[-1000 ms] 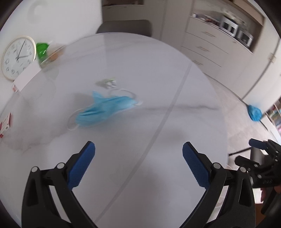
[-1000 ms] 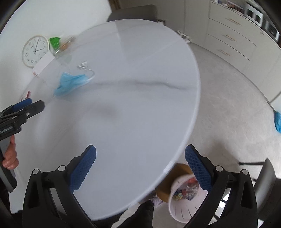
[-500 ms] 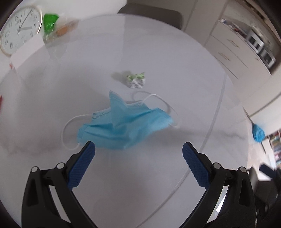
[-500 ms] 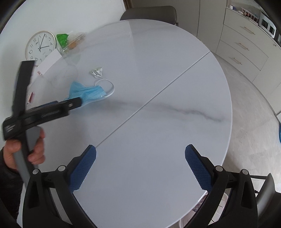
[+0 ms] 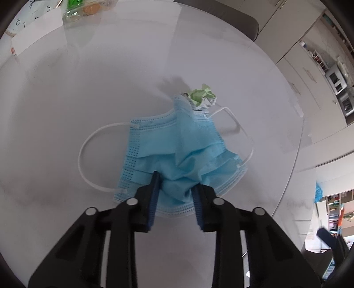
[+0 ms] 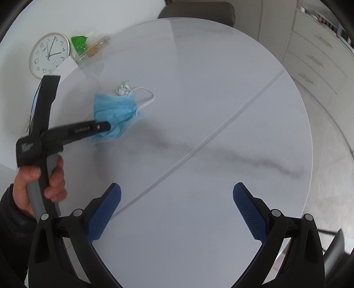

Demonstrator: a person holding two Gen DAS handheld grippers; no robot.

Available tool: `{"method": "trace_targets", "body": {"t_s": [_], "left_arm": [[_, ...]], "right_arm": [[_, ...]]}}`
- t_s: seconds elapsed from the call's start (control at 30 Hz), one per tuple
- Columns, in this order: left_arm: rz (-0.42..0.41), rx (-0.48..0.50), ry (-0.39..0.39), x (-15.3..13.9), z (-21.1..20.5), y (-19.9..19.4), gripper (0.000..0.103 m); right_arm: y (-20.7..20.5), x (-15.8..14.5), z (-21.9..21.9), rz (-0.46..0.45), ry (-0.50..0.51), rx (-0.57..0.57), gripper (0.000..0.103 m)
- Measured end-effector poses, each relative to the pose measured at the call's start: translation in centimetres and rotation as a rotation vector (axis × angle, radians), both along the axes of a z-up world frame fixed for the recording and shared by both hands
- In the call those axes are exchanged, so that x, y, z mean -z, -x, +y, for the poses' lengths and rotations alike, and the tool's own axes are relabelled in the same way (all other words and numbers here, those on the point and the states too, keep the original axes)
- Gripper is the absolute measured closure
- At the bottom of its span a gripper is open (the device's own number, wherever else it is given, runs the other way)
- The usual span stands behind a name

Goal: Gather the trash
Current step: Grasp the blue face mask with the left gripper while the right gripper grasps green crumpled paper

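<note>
A crumpled blue face mask (image 5: 181, 150) with white ear loops lies on the round white marble table (image 5: 88, 88). My left gripper (image 5: 177, 183) is shut on the mask's near edge, which bunches between the blue pads. A crumpled green-and-white wrapper (image 5: 202, 98) lies just behind the mask. In the right wrist view the mask (image 6: 115, 110) sits at the left, with the left gripper (image 6: 106, 127) pinching it and the wrapper (image 6: 123, 88) beyond. My right gripper (image 6: 177, 199) is open and empty above the table's near side.
A clear plastic bag with green contents (image 6: 88, 49) lies at the table's far left edge by a wall clock (image 6: 49, 55). A grey chair (image 6: 197, 10) stands behind the table. White drawers (image 6: 318, 55) line the right wall. A seam (image 6: 221, 128) crosses the tabletop.
My left gripper moved forward onto the mask and closed on its near edge. The right gripper shifted forward a little over the table and stays open.
</note>
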State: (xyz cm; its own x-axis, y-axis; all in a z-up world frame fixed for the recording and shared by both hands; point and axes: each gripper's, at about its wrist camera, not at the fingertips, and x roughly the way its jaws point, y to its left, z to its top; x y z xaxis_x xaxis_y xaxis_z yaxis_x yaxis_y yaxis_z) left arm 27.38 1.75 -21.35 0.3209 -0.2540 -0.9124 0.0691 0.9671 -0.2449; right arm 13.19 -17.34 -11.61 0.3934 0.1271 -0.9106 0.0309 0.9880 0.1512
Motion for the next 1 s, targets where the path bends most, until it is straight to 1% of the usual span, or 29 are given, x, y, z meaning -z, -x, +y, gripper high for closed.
{"method": "trace_targets", "body": {"t_s": [0.1,0.2,0.3,0.33,0.43,0.5,0.63,0.67,0.7,0.73,0.8,0.83,0.87,0.9,0.93,0.97,1.0], "left_arm": [[-0.019,0.017,0.008,-0.3,0.4,0.4,0.086],[-0.024,0.021,0.024,-0.9,1.0,1.5,0.087],[-0.035,0.019,0.025,-1.6,1.5,2.7,0.087],[-0.041,0.024,0.025,-2.0,1.8,3.4,0.087],[-0.060,0.032,0.004,-2.9,2.4,5.4,0.086],[-0.066,0.033,-0.001,-3.3,3.3,6.1,0.086],[-0.057,-0.001,0.023,-3.8,4.7,7.3,0.086],[-0.061,-0.007,0.019,-3.9,4.9,7.5,0.086],[-0.064,-0.009,0.011,-3.9,4.8,7.4,0.086],[-0.066,-0.011,0.004,-3.9,4.6,7.5,0.086],[-0.065,-0.013,-0.001,-3.8,4.4,7.7,0.086],[-0.065,-0.014,-0.001,-3.8,4.4,7.7,0.086],[-0.065,-0.016,-0.002,-3.8,4.1,7.7,0.086],[-0.065,-0.016,-0.004,-3.9,3.5,7.3,0.086],[-0.067,-0.016,-0.008,-3.9,3.4,7.3,0.086],[-0.067,-0.016,-0.013,-3.9,3.1,7.3,0.086],[-0.066,-0.017,-0.015,-4.0,2.7,7.5,0.086]], "right_arm": [[-2.2,-0.5,1.2,-0.029,-0.001,-0.026,0.003],[-4.7,-1.1,3.2,-0.063,-0.011,-0.064,0.003],[-7.9,-1.0,4.7,-0.082,-0.049,-0.101,0.002],[-9.2,-0.7,5.5,-0.082,-0.066,-0.117,0.003],[-12.4,0.4,8.2,-0.078,-0.072,-0.166,0.003],[-13.9,1.4,10.0,-0.073,-0.056,-0.199,0.003],[-16.4,3.8,13.2,-0.059,0.007,-0.268,0.003],[-16.9,4.2,13.7,-0.058,0.018,-0.282,0.005],[-17.2,4.5,14.2,-0.055,0.027,-0.295,0.011],[-17.6,4.9,14.7,-0.048,0.041,-0.310,0.012],[-18.0,5.4,14.9,-0.047,0.068,-0.325,0.020],[-18.3,5.7,15.2,-0.042,0.091,-0.333,0.026],[-18.5,5.9,15.2,-0.039,0.097,-0.337,0.030],[-18.7,6.0,15.3,-0.034,0.102,-0.342,0.038],[-18.8,6.2,15.3,-0.029,0.108,-0.345,0.044],[-18.8,6.1,15.3,-0.037,0.118,-0.349,0.047],[-18.8,6.0,15.3,-0.038,0.121,-0.358,0.055]]}}
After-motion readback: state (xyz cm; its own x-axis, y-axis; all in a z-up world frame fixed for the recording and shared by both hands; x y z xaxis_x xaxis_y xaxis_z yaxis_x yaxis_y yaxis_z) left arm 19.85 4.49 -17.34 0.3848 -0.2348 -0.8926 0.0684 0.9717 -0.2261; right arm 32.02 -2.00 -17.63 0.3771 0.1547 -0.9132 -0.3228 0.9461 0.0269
